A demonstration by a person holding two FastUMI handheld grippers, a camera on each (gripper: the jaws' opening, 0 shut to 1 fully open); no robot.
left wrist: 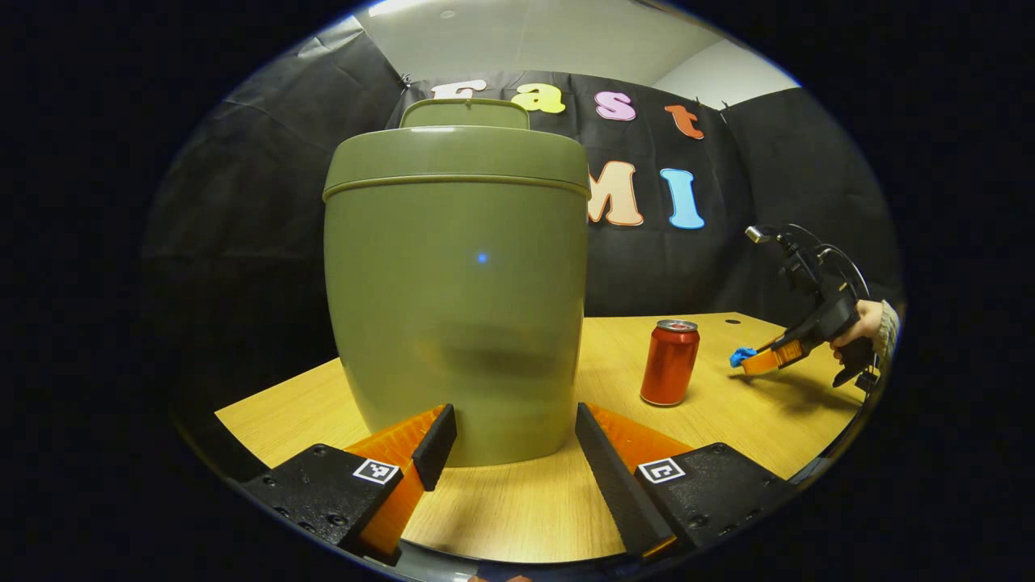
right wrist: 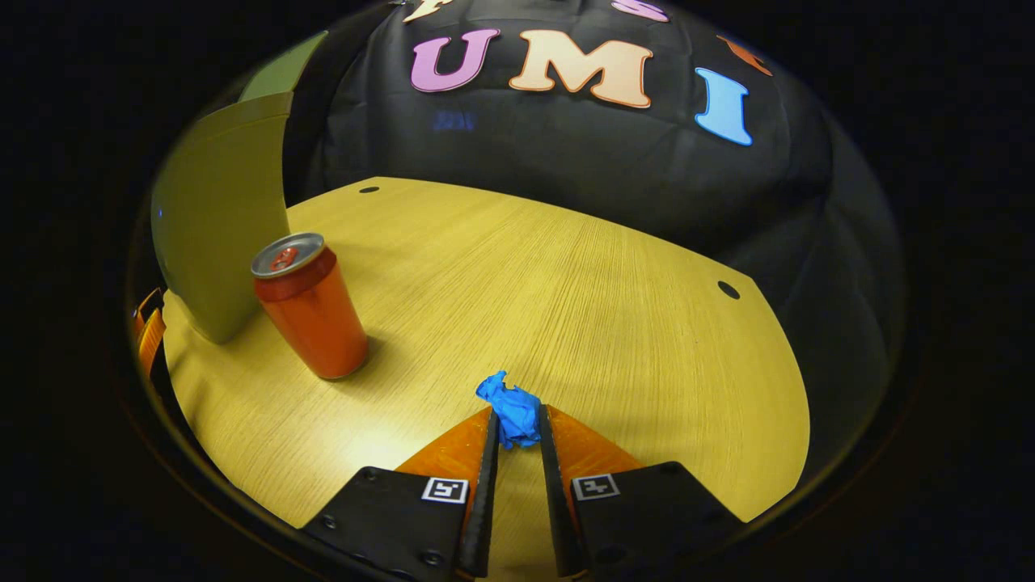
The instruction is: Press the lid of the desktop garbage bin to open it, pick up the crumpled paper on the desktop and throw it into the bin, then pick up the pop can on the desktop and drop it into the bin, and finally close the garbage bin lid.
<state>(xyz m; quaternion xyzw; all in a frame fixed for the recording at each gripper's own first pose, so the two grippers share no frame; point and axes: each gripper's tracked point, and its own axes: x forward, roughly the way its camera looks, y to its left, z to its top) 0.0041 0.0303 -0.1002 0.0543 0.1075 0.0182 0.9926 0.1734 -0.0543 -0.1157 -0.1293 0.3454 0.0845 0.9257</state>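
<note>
The olive-green bin (left wrist: pixel 457 291) stands right in front of my left gripper (left wrist: pixel 513 416), which is open, its fingers spread wide near the bin's base without touching it. On top of the bin a flap of the lid (left wrist: pixel 465 113) stands up. The red pop can (left wrist: pixel 669 362) is upright on the table to the right of the bin. My right gripper (right wrist: pixel 517 414) is shut on the blue crumpled paper (right wrist: pixel 508 400), low over the table. From the left gripper view, the right gripper (left wrist: pixel 760 360) holds the paper (left wrist: pixel 742 356) at the far right, casting a shadow on the table.
The wooden table (right wrist: pixel 582 283) has small holes near its far edge and right edge. In the right gripper view the can (right wrist: pixel 311 307) and the bin (right wrist: pixel 218 234) stand to the left. A hand (left wrist: pixel 865 323) holds the right gripper at the table's right edge.
</note>
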